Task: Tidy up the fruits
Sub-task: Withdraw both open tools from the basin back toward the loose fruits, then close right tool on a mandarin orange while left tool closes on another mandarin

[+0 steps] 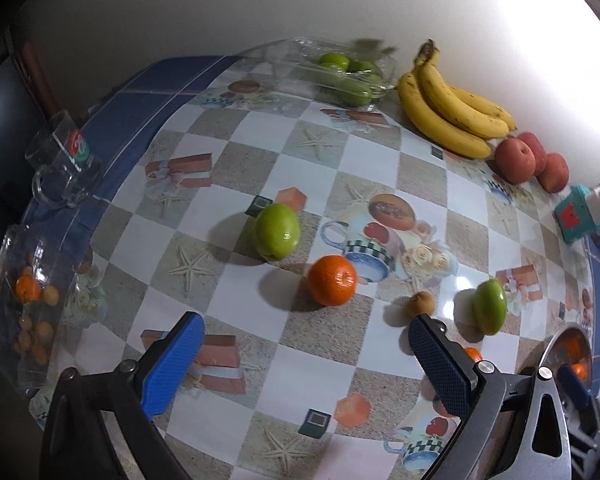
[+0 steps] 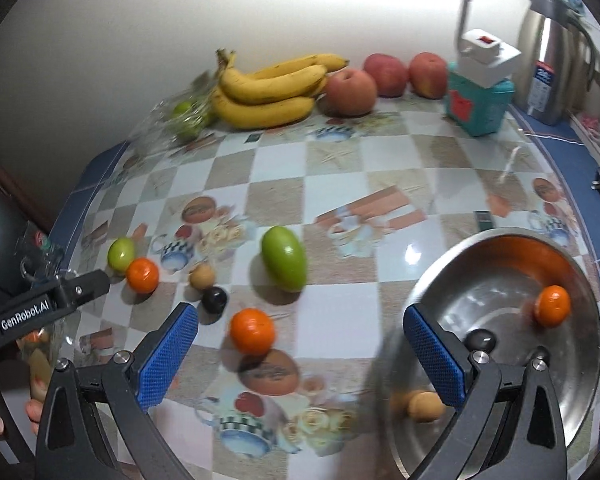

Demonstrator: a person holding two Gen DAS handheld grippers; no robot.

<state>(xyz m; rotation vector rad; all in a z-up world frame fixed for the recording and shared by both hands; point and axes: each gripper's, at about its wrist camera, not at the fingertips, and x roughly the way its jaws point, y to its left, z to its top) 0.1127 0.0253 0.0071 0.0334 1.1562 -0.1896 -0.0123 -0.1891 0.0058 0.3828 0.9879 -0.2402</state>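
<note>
My left gripper [image 1: 306, 356] is open above the checkered tablecloth with nothing between its blue pads. Ahead of it lie an orange [image 1: 333, 280], a green fruit [image 1: 278, 231], a small brown fruit [image 1: 422, 303] and a second green fruit [image 1: 490, 306]. My right gripper [image 2: 302, 356] is also open and empty, and another orange [image 2: 253, 330] lies just beyond its fingertips. Farther off are an oval green fruit [image 2: 284, 258] and a dark round fruit [image 2: 214, 299]. The steel bowl [image 2: 500, 246] at the right holds an orange [image 2: 552, 306], a brown fruit [image 2: 422, 404] and a dark fruit.
Bananas [image 2: 266, 96] and red apples [image 2: 350, 92] lie along the back wall beside a clear tray of green fruits [image 1: 348, 76]. A glass mug [image 1: 60, 164] and a glass bowl [image 1: 8, 264] of small fruits stand at the left edge. A teal box [image 2: 480, 108] and a thermos [image 2: 552, 52] stand back right.
</note>
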